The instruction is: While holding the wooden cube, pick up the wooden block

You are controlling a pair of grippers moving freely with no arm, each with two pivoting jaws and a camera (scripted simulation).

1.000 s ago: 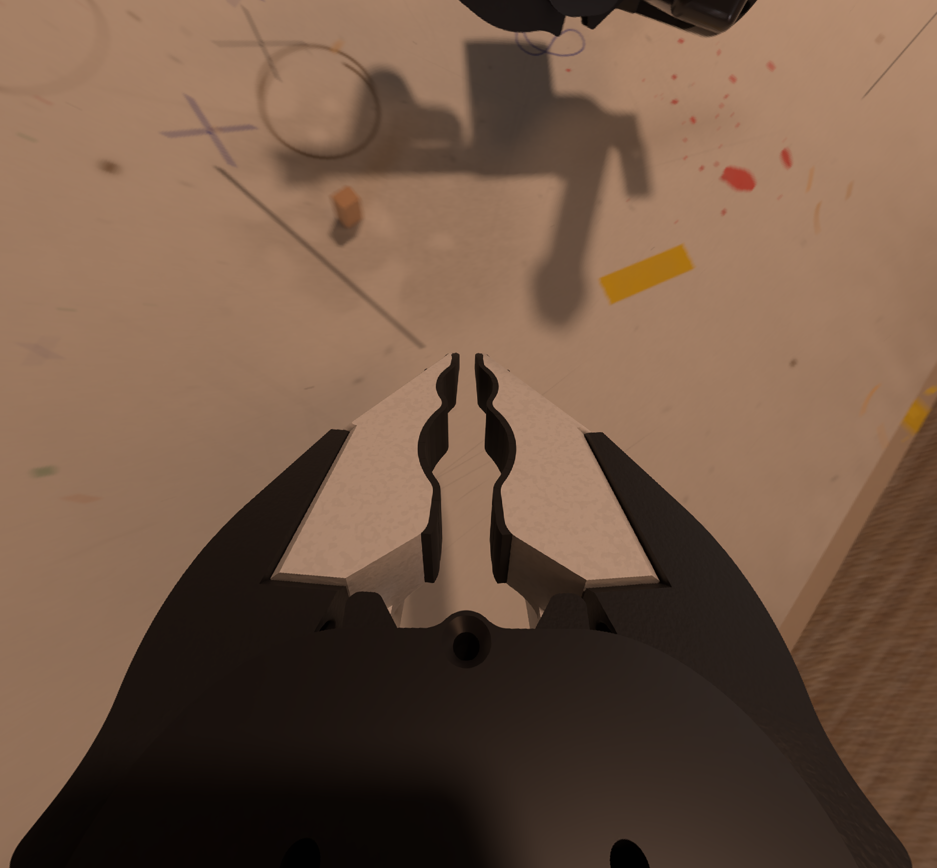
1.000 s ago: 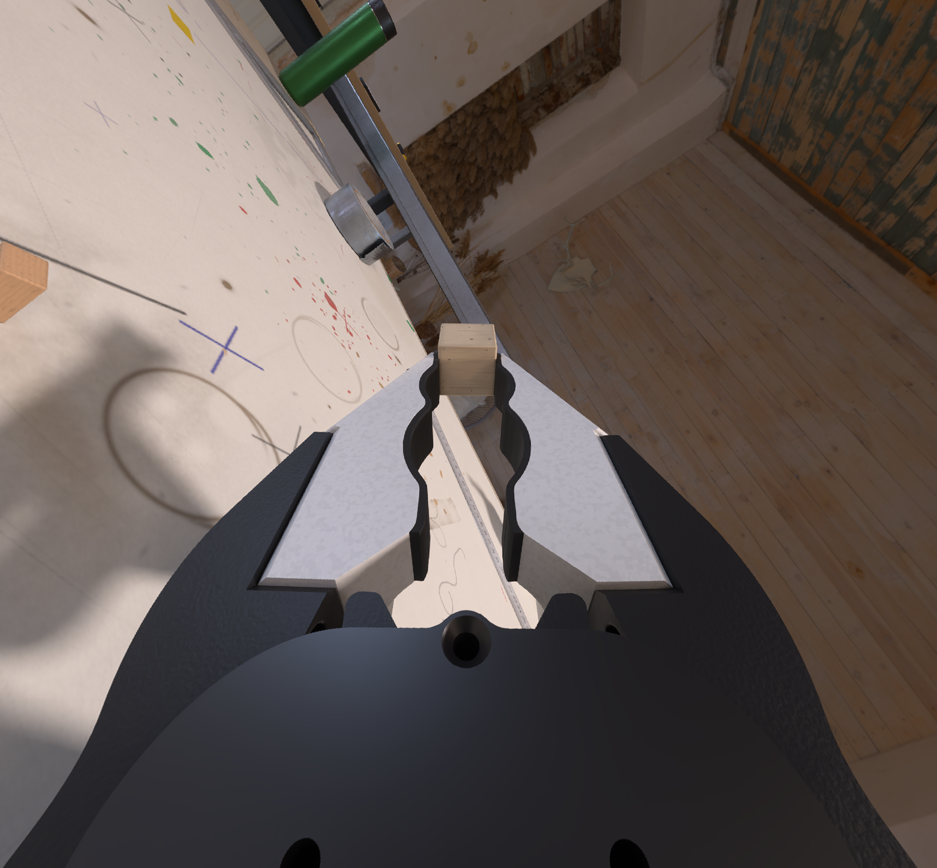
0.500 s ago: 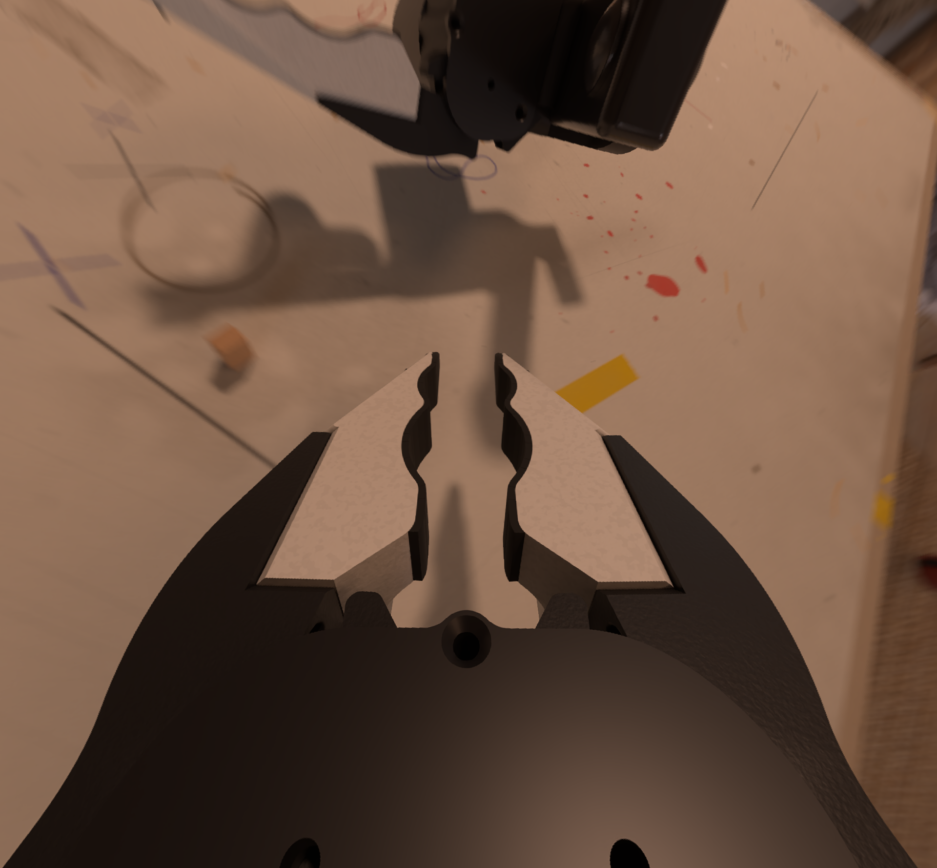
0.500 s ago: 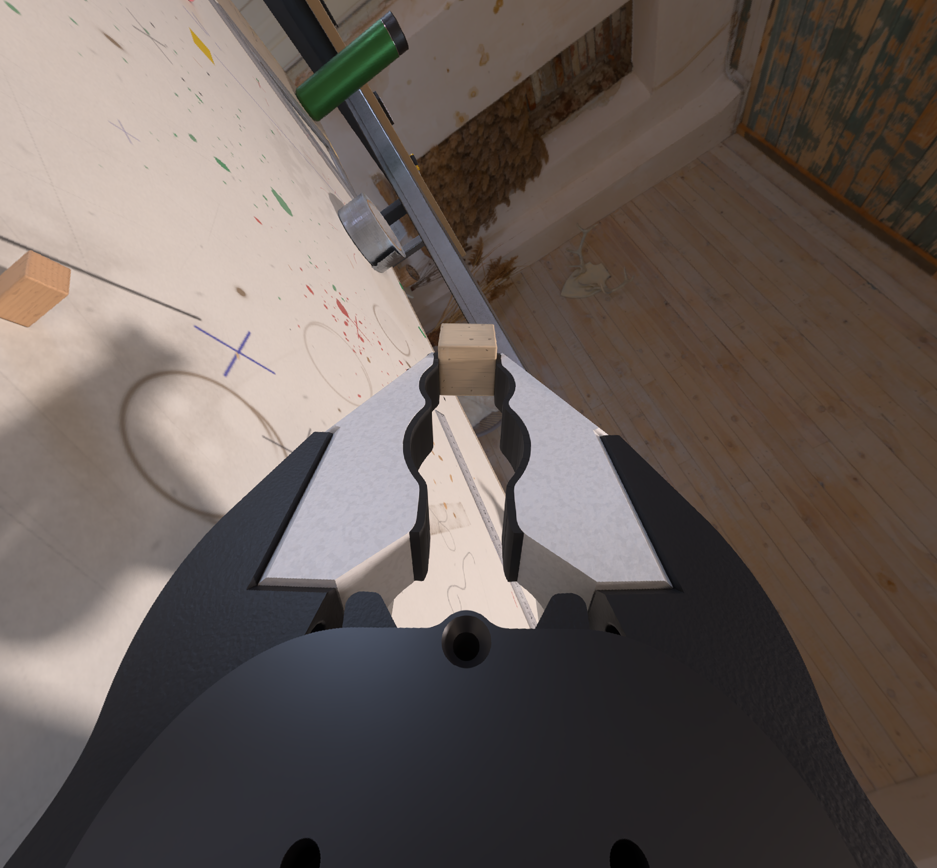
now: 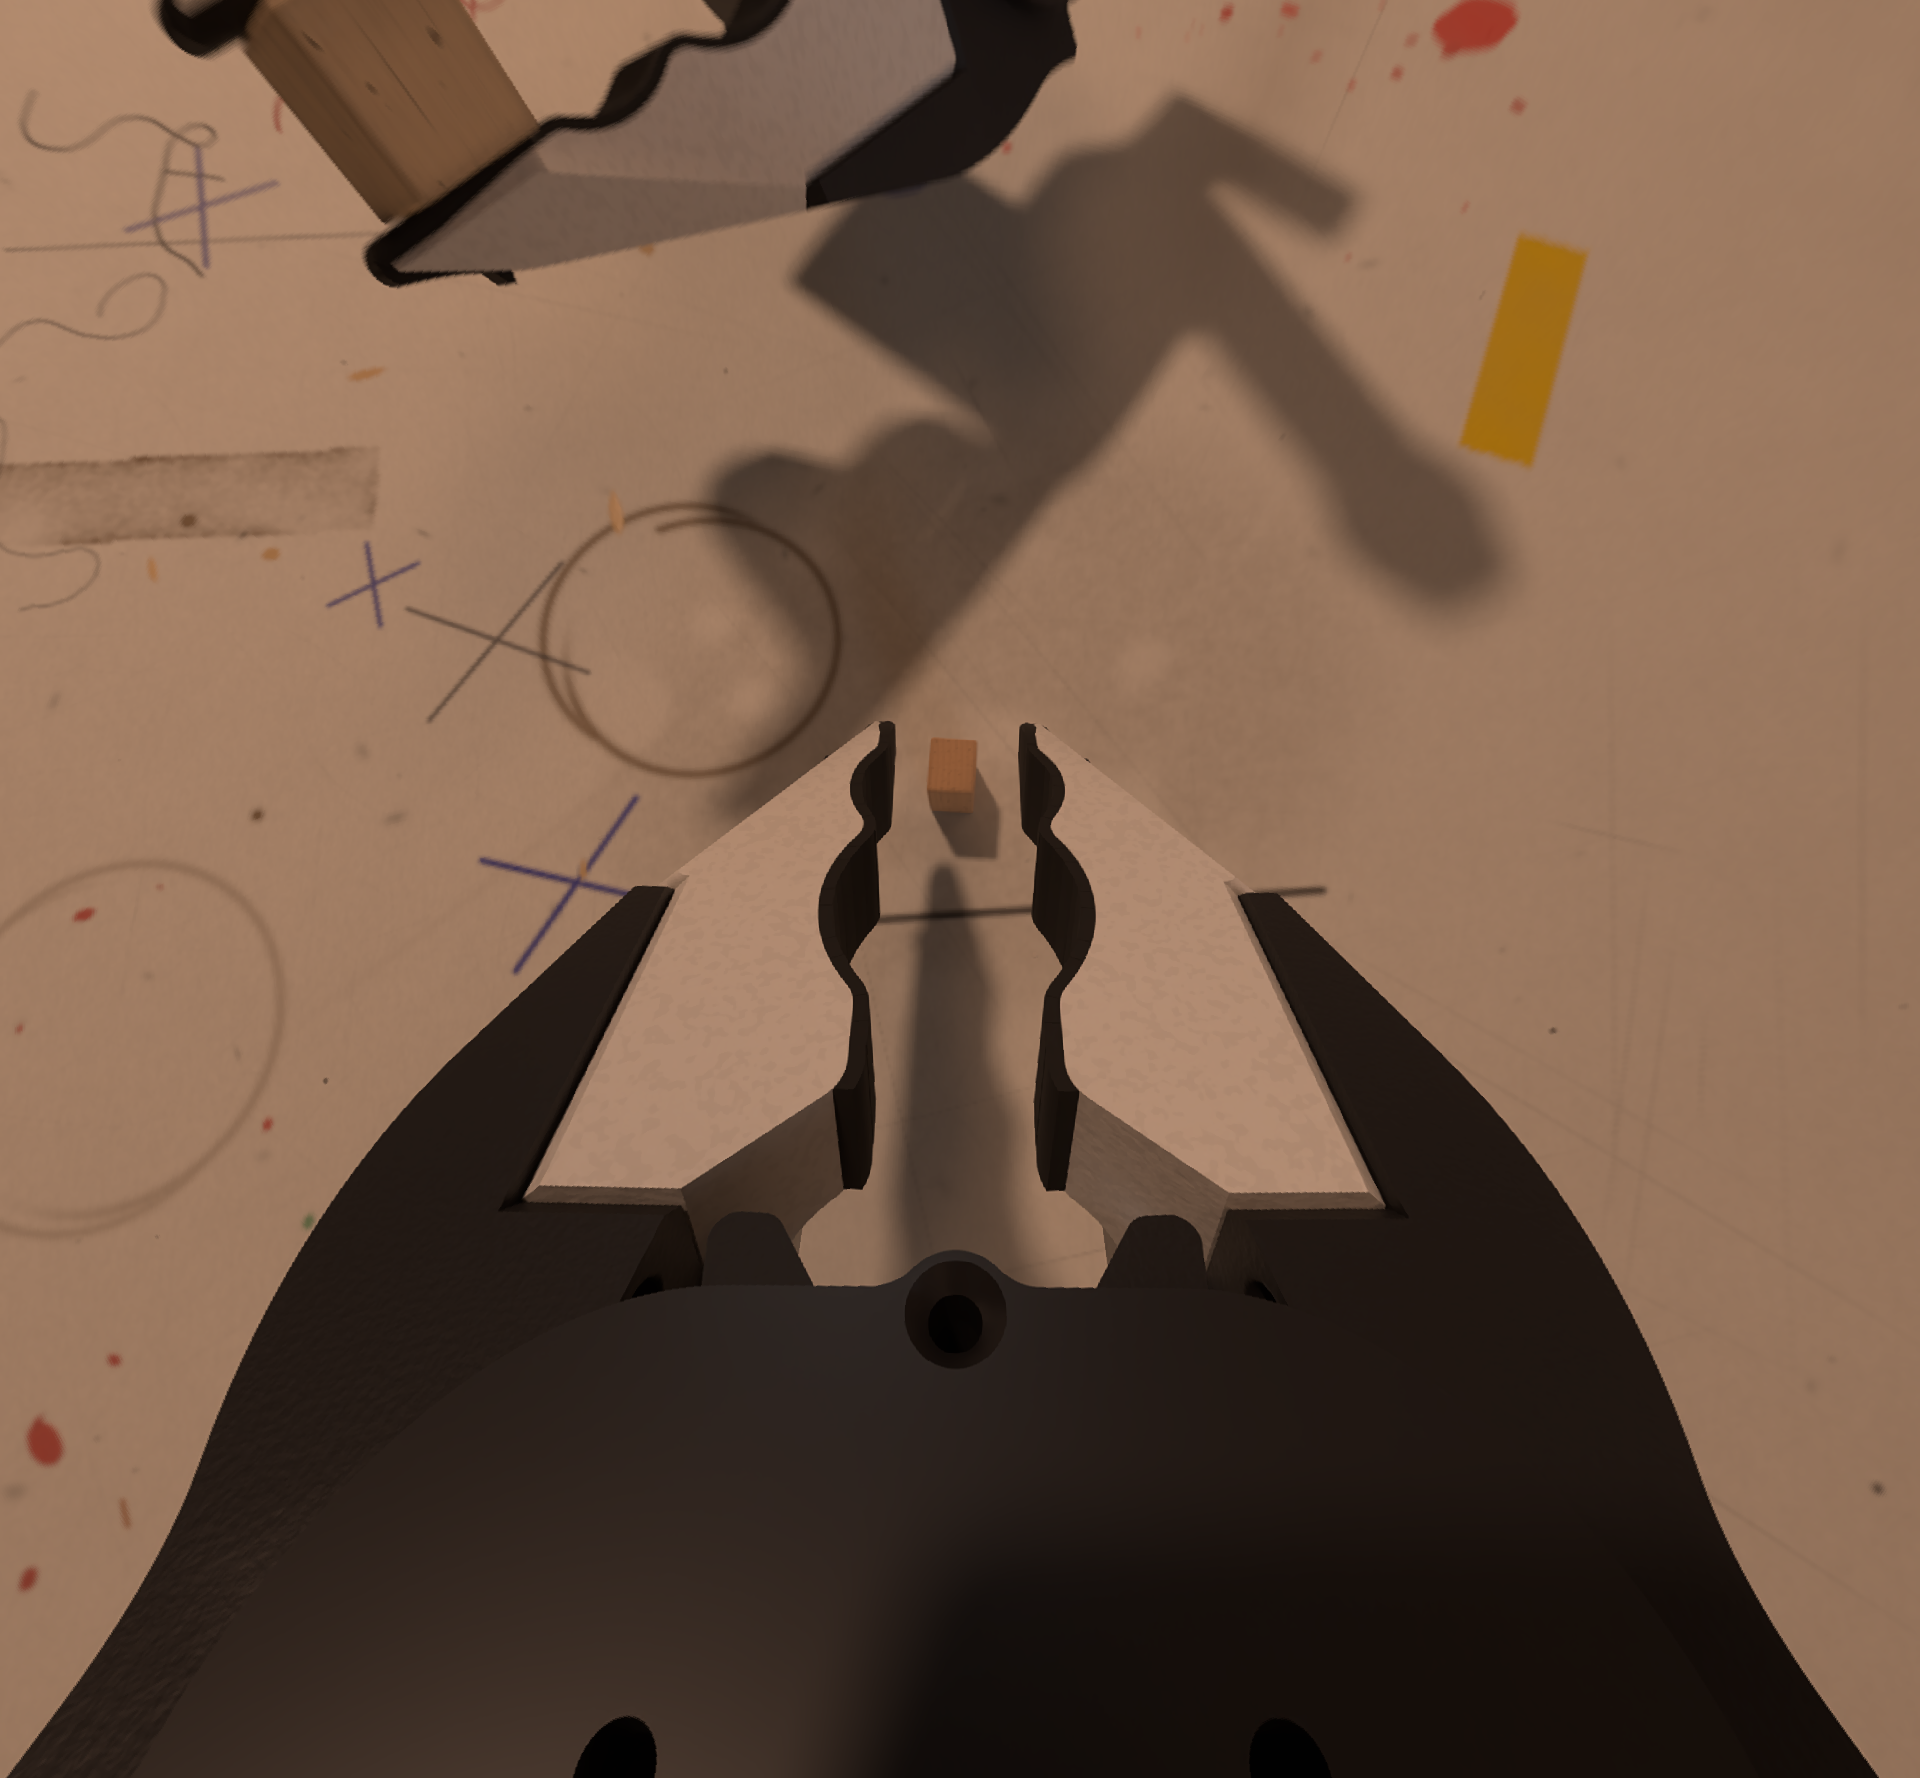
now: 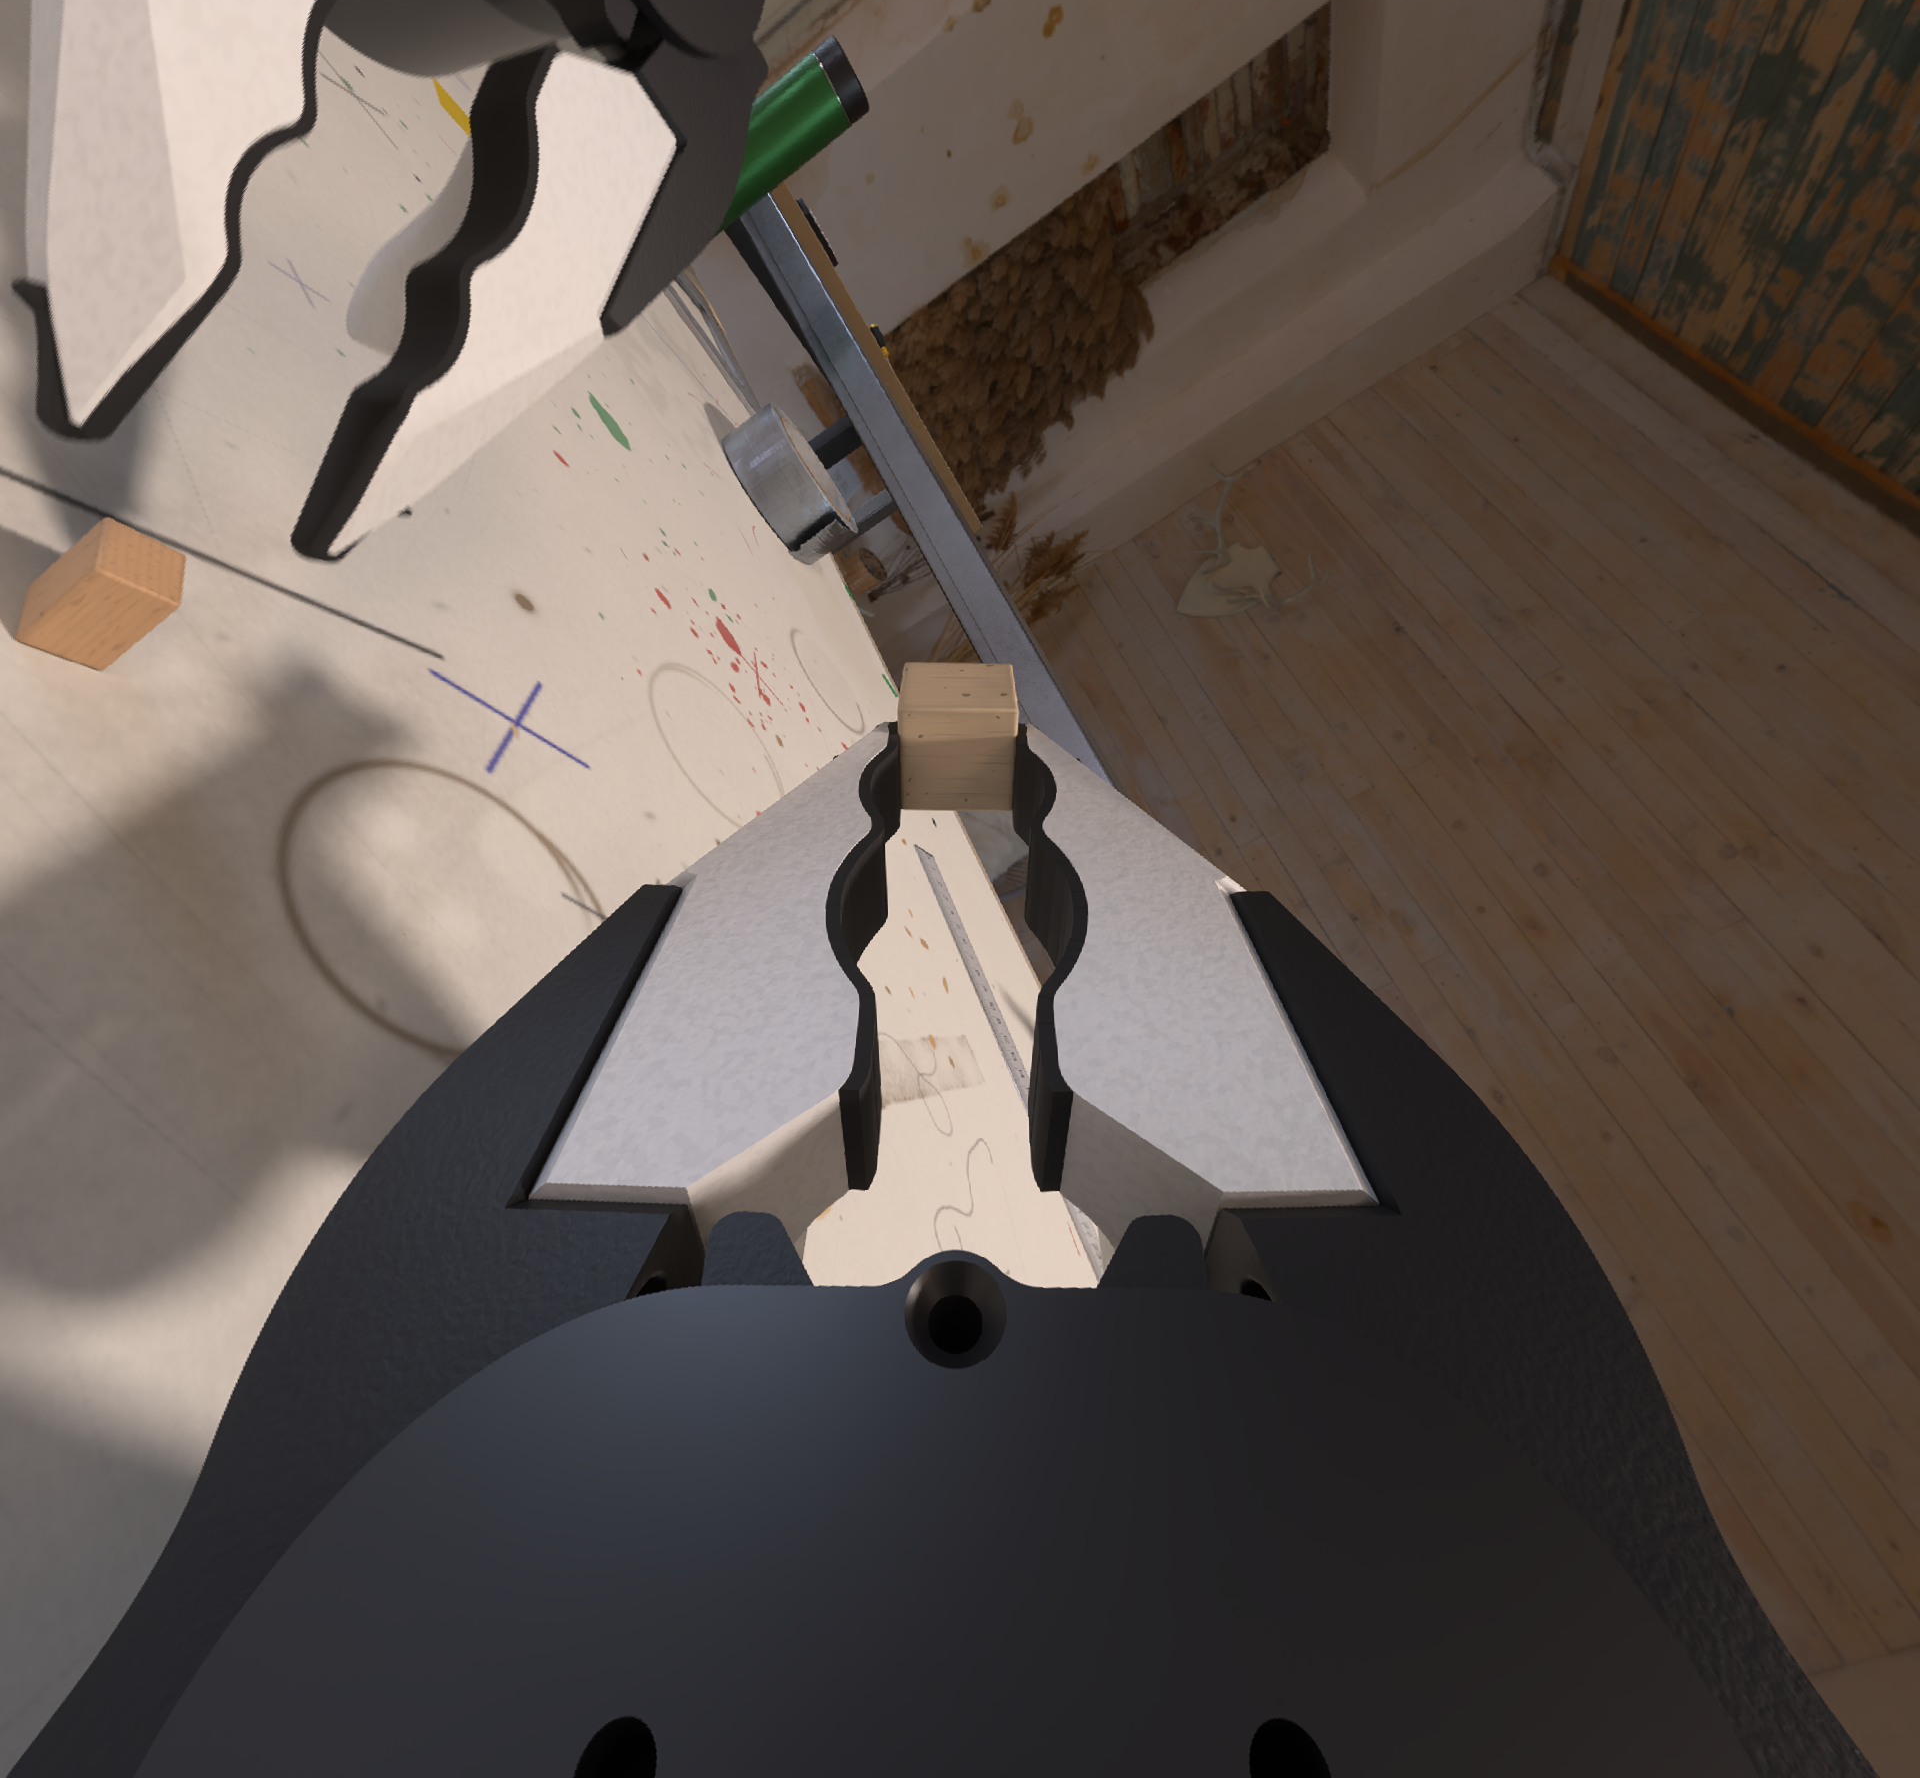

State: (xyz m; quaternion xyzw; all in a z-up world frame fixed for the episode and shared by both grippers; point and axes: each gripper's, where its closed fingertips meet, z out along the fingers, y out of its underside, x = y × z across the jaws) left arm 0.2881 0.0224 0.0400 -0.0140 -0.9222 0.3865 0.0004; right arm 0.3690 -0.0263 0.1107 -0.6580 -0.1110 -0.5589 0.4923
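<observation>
My right gripper point(image 6: 956, 741) is shut on the pale wooden cube point(image 6: 956, 736) at its fingertips, held above the table. It also shows at the top left of the left wrist view point(image 5: 301, 139), with the cube point(image 5: 390, 76) in it. The orange-brown wooden block point(image 5: 953, 772) lies on the table point(image 5: 1351, 793), seen between the fingertips of my open, empty left gripper point(image 5: 954, 736), which hovers well above it. In the right wrist view the block point(image 6: 99, 606) lies at the left, below the left gripper point(image 6: 192, 481).
The table top carries pen circles, crosses, paint spots and a yellow strip point(image 5: 1522, 346). A green cylinder point(image 6: 795, 123) and a round metal part point(image 6: 779, 481) sit by the table's far edge. Beyond the edge lies a wooden floor point(image 6: 1455, 793).
My left gripper has opened and swung over the wooden block, which now shows between its fingertips. It has come into the right wrist view. The right gripper keeps the cube.
</observation>
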